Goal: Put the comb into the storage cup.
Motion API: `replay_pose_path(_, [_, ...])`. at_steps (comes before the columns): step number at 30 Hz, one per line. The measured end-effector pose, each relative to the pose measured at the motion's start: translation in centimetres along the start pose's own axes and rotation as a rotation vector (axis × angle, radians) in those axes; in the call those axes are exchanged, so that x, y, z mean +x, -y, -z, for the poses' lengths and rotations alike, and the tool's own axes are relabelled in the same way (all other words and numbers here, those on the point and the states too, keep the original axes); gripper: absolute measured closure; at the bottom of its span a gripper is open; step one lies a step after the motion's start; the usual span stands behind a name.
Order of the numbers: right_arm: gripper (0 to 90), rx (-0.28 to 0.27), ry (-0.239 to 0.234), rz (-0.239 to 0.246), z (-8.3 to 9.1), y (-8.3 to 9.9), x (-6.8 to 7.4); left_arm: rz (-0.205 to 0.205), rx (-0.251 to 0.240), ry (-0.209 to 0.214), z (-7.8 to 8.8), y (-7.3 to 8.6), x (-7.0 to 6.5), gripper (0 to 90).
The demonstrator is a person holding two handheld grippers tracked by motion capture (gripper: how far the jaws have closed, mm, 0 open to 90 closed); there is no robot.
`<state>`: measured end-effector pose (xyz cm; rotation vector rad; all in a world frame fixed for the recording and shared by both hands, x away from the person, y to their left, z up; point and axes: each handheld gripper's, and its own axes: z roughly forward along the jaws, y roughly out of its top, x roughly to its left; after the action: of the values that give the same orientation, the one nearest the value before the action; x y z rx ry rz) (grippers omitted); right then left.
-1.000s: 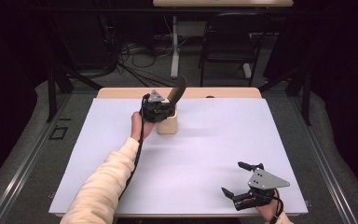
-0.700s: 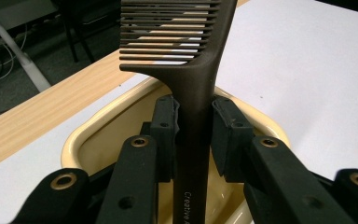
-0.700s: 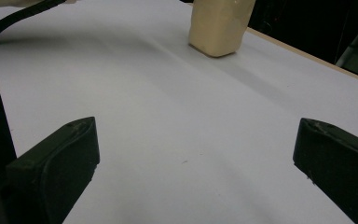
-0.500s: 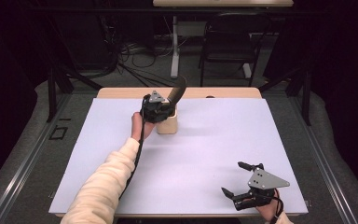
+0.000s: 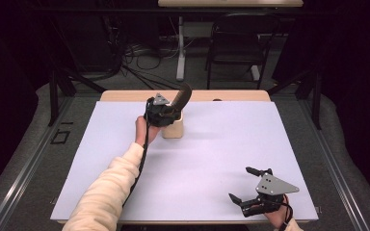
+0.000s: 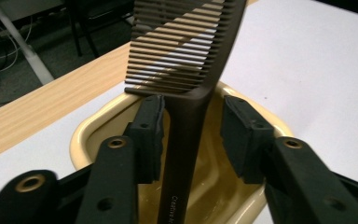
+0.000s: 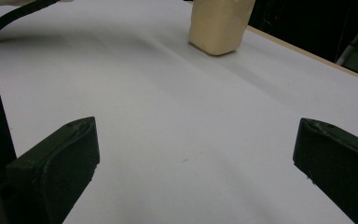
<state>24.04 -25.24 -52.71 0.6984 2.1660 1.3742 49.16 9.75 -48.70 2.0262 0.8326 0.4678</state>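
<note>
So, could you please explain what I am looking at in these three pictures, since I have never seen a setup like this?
A person sits at a table covered with a white sheet and holds a hand-held set of tongs in each hand; there is no robot arm. The high view looks down from above the person. The other two pictures come from cameras riding on each set of tongs, looking along their black jaws. The left tongs are at a cream plastic cup near the far edge. A dark brown comb stands in that cup, handle down. The jaws have just been opening: the comb's handle is between them, with a gap on the right side, so it looks released. The right tongs rest open near the front edge, holding nothing.
</note>
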Motion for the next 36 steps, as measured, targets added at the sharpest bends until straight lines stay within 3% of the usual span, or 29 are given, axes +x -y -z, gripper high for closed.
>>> replay_pose_path(5, [0.0, 0.002, 0.002, -0.001, 0.0, 0.0, 0.0, -0.005, 0.002, -0.019, 0.6, -0.3, -0.3, 42.7])
replay_pose_path(11, [0.0, 0.003, 0.001, -0.001, -0.1, 0.0, 0.0, 0.001, 0.019, 0.007, 1.2, -0.6, -0.4, 37.2])
replay_pose_path(22, [0.0, 0.006, 0.0, -0.001, -0.2, 0.0, 0.1, 0.005, 0.002, 0.002, 2.8, -1.0, -0.7, 18.9])
replay_pose_path(27, [0.0, 0.006, -0.001, 0.001, -0.1, 0.0, 0.1, -0.006, -0.02, 0.013, 4.1, -1.4, -1.1, 16.0])
replay_pose_path(36, [0.0, 0.007, 0.0, -0.004, -0.2, 0.0, 0.1, -0.028, 0.0, 0.024, 6.0, -1.1, -1.7, 7.8])
